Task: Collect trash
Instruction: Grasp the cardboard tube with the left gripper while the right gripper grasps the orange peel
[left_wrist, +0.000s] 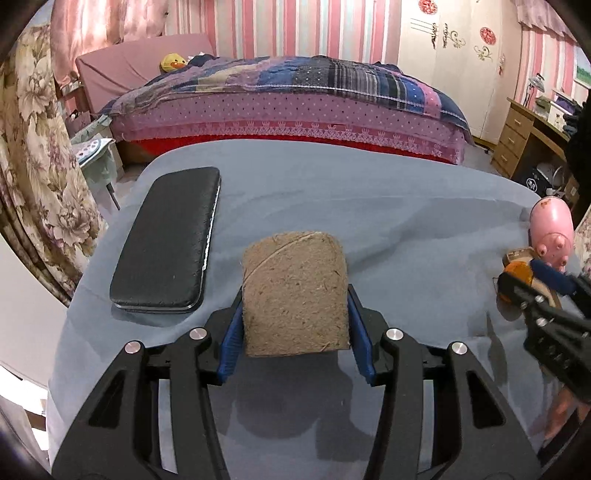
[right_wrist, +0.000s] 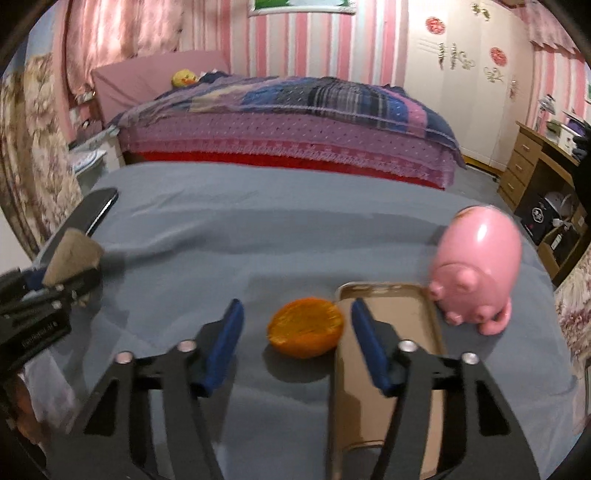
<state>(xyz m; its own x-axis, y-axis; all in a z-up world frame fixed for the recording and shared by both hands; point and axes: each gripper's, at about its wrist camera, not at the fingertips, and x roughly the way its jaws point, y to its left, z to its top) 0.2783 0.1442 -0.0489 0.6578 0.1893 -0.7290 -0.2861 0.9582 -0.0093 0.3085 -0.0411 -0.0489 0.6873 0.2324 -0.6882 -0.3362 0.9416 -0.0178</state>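
Note:
My left gripper (left_wrist: 295, 295) is shut on a brown fibrous block (left_wrist: 295, 291), held just above the grey-blue tablecloth (left_wrist: 369, 206). The block also shows at the left edge of the right wrist view (right_wrist: 72, 256). My right gripper (right_wrist: 295, 321) is open, its blue pads either side of an orange peel half (right_wrist: 306, 328) that lies on the cloth. In the left wrist view the right gripper (left_wrist: 532, 280) is at the far right by the peel (left_wrist: 517, 273).
A black case (left_wrist: 166, 240) lies left on the table. A tan phone case (right_wrist: 388, 354) lies right of the peel, under the right finger. A pink pig toy (right_wrist: 476, 266) stands beside it. A bed (left_wrist: 288, 110) lies beyond the table.

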